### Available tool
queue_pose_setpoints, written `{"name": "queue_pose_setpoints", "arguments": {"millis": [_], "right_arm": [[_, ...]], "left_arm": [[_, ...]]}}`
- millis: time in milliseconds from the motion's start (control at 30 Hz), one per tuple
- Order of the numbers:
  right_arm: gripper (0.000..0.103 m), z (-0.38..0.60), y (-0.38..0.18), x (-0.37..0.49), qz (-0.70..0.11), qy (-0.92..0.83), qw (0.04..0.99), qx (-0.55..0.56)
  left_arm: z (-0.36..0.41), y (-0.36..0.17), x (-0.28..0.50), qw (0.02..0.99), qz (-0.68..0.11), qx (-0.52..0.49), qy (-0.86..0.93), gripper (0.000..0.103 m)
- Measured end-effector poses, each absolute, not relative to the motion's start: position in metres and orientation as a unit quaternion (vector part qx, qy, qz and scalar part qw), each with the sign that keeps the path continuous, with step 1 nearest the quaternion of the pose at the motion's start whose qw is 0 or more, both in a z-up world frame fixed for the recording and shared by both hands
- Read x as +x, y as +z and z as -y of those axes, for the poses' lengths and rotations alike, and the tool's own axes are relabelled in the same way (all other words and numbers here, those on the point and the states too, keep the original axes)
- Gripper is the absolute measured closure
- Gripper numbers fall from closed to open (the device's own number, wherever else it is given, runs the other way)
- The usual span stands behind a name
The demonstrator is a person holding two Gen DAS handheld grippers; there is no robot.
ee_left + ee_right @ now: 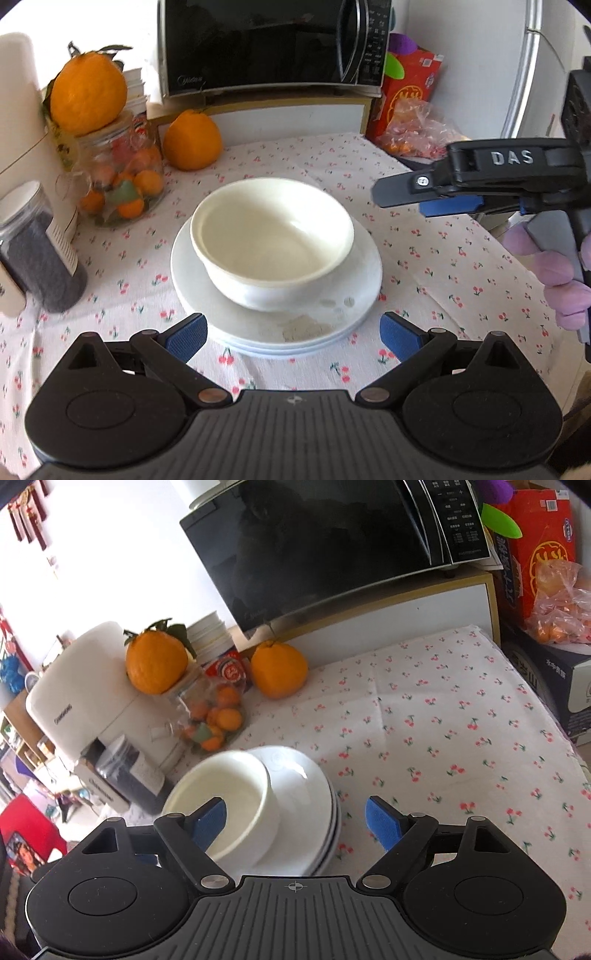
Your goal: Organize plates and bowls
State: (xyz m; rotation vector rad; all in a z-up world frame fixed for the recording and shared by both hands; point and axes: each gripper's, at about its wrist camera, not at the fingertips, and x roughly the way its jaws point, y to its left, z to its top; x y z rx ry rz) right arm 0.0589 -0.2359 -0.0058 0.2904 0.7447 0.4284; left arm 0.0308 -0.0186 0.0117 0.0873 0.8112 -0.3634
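The white bowl (271, 240) sits upright on top of a stack of white plates (365, 273), near the middle of the surface (461, 266) with its cherry-print cloth, so as I judge it the gathering is largely done: bowl and plates share 1 pile and I can see no other dish lying loose on the cloth. From my right wrist view the stack looks like 2 or 3 plates, going by the dark rims showing at the edge, though I cannot count them for certain. My left fingers (293, 334) stand wide apart and hold nothing, hovering just short of the near edge of the plates, 1 blue pad to either side. My right fingers (295, 825) are wide too and carry nothing; in that view the bowl lies partly behind the left-hand pad, but I see no pad pressing on it. From the left wrist view my right gripper hangs off to the side of the pile, well clear of the bowl. A grey-brown smear shows on the top plate near its front edge. What may be left, I think, is moving the whole pile somewhere, or nothing at all; these views do not show me a place meant for it. The microwave (273, 44), jar (122, 173) of small oranges and dark canister (37, 254) stand behind and beside it.
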Motion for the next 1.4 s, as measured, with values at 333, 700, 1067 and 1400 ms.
{"name": "queue_pose_setpoints", "arguments": {"millis": [333,700,1067,1400], "right_arm": [[0.019,0.237,-0.004,0.033,-0.379,0.178,0.904,0.085],[0.018,0.226,-0.002,0.014,-0.397,0.136,0.907,0.040],[0.018,0.205,-0.014,0.001,-0.436,0.070,0.897,-0.011],[0.018,0.194,-0.010,-0.006,-0.441,0.031,0.897,-0.027]], "left_arm": [[0.012,0.016,0.020,0.896,-0.427,-0.008,-0.119,0.003],[0.016,0.022,0.009,0.897,-0.439,-0.016,-0.047,0.003],[0.016,0.029,0.000,0.903,-0.425,-0.032,0.041,0.001],[0.018,0.034,-0.002,0.901,-0.427,-0.031,0.076,0.000]]}}
